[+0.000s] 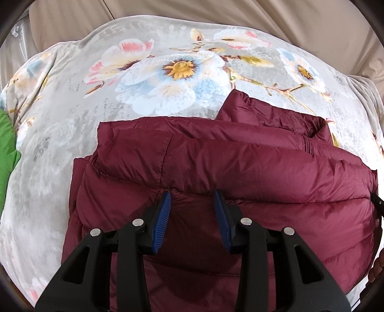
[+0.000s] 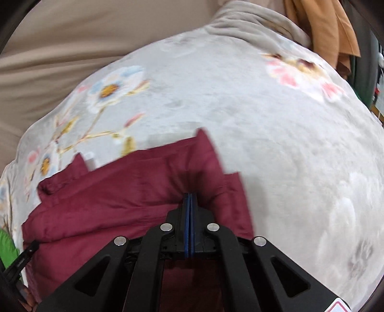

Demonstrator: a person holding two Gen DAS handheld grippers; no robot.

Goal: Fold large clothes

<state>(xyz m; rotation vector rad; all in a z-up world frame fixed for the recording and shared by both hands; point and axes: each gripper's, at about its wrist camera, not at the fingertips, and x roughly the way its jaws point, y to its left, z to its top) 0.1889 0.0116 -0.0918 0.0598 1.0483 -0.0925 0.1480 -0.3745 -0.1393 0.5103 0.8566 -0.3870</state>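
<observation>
Home bedroom: floral blanket (image 1: 72,134), curtains (image 1: 288,16).

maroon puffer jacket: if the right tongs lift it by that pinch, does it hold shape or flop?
Likely flops: the maroon puffer jacket lies in soft folded layers, so they would probably unfold. Probably light for its bulk, given the puffy quilting. Its shiny shell looks slippery; the shut right tongs may lose it.

Jacket (image 1: 216,172) dark maroon, plain, quilted in bands. Blanket (image 1: 72,148) pale grey, printed with big white flowers tinged blue and pink, yellow-brown centres, yellowish twigs. Far fabric (image 1: 288,16) plain beige. Green cloth (image 1: 7,156) at left edge, bright, plain. Orange-brown cloth (image 2: 331,31) far right. Left tongs (image 1: 192,196) and right tongs (image 2: 189,199) black with blue ribbed pads (image 1: 163,225), silver rivets.
</observation>
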